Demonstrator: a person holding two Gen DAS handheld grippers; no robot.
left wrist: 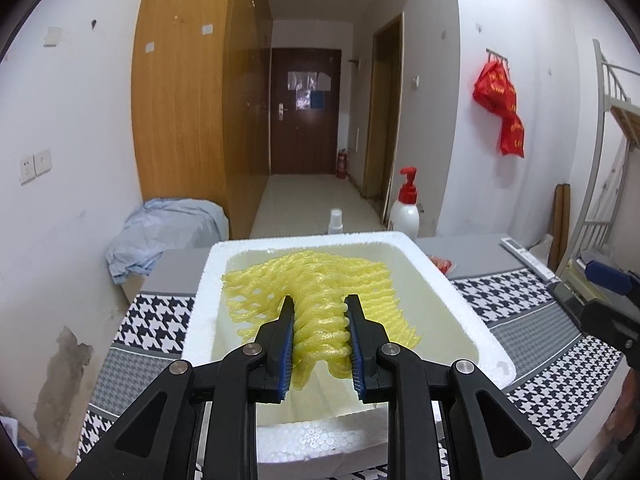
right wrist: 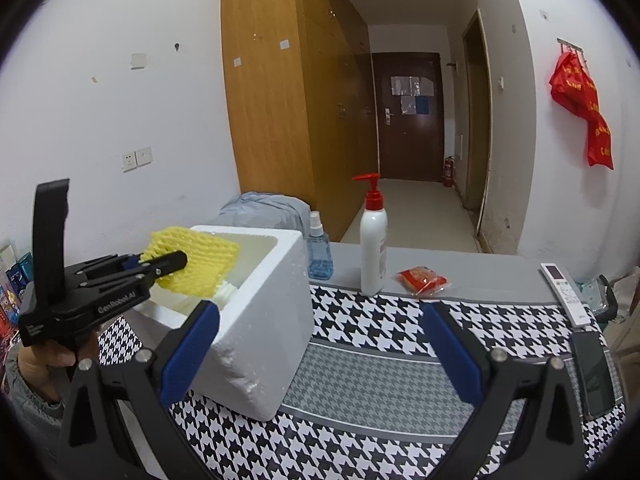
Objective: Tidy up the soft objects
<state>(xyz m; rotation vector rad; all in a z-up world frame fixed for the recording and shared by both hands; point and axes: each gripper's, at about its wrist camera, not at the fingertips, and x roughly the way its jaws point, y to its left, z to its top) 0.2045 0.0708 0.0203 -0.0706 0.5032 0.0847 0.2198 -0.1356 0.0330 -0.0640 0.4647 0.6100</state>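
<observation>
Nearest the lens, the left gripper [left wrist: 320, 312] pinches a yellow foam net [left wrist: 320, 300] held above the open white foam box [left wrist: 472, 320], which sits at the left edge of the houndstooth-patterned table [right wrist: 380, 364]. The right gripper [right wrist: 320, 344] hovers spread wide over bare cloth beside the box, holding nothing; a white pump bottle [right wrist: 373, 248] stands well beyond
</observation>
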